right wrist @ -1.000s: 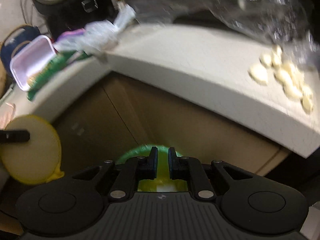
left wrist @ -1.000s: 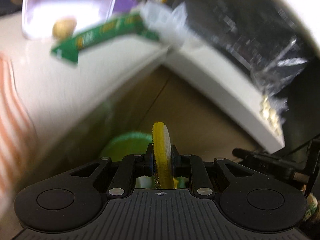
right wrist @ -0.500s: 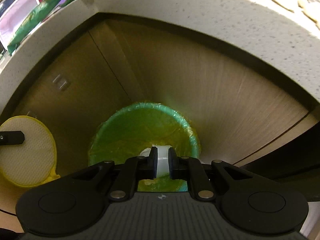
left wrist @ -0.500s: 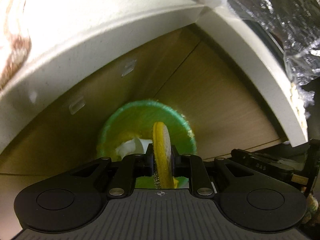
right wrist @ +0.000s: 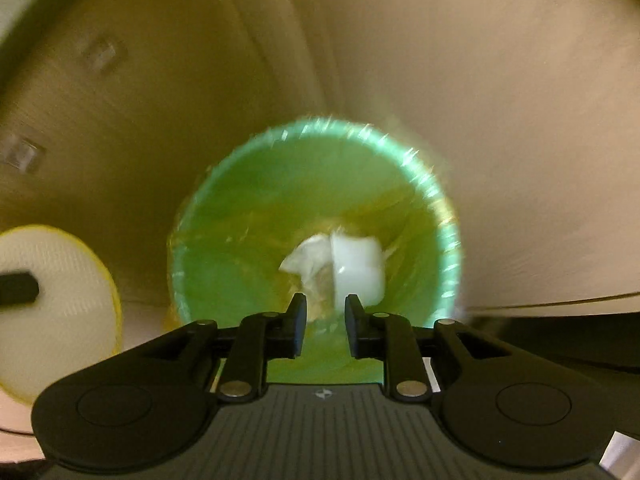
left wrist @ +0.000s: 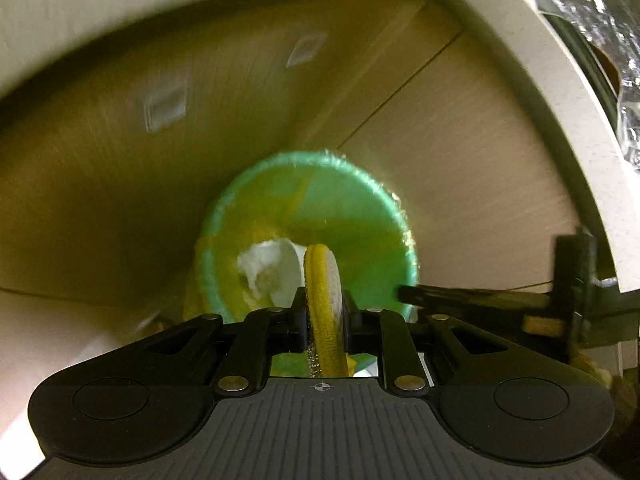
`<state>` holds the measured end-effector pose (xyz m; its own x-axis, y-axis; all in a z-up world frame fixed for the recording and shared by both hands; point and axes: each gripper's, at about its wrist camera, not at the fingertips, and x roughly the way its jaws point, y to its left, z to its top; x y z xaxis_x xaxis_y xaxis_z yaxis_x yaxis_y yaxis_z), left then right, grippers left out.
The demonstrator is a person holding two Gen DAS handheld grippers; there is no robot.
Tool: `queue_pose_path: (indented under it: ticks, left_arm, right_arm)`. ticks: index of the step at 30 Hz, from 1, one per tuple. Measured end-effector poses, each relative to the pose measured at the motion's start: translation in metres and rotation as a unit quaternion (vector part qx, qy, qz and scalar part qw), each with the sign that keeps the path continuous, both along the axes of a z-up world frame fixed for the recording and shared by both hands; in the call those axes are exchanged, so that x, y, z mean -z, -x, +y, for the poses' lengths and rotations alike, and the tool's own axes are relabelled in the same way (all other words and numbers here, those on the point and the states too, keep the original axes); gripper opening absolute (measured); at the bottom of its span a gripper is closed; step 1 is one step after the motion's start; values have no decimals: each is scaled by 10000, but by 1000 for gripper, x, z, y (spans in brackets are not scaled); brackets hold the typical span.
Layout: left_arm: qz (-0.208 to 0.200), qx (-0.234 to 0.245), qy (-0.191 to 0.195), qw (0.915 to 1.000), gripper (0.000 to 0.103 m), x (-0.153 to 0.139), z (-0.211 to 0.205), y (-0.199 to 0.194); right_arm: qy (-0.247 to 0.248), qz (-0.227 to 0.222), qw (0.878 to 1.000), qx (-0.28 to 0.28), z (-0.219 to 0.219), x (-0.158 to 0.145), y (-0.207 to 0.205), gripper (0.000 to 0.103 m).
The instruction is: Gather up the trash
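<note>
Yellow-rimmed sponge edge-on from left, its white face from right

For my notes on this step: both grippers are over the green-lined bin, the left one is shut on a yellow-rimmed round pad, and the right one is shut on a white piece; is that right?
Not quite: the right gripper is opening with nothing between its jaws; the white piece is below it in the green-lined bin, as the right wrist view shows. The left gripper does grip the yellow-rimmed round pad.

No legible text, label or number anywhere in view.
</note>
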<state>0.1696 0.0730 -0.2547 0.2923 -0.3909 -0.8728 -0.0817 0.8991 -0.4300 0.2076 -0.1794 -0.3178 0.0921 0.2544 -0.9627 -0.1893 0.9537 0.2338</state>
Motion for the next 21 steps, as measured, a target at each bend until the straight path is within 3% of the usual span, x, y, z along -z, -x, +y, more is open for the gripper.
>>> queue_pose_path:
  ticks: [3,8,12,16,18,21]
  left_arm:
    - [44,-19,64,10000,19,24,1,-5]
    - [161,9,7,9999,19,50,6,-9]
    - [350,-142,32,9993,19,62,15,-14]
    - [458,-116,38,9989,19,80,12,-22]
    - [490,19,87,9988,19,93,10,-23]
    - [581,187,171,9980,19,114,5,-18]
  right_arm:
    - [64,167,9997,-159,23,37,-10,25]
    - [699,351,9965,-297,49,95,-25,29]
    - [384,491,9978,210,32,74,-16,29]
    - [639,260,9975,-156,39,73,-7,40]
    - [805,119,9960,-365,48,92,-15,41]
    - [1141,271,9901,-773,72,152,-33,45]
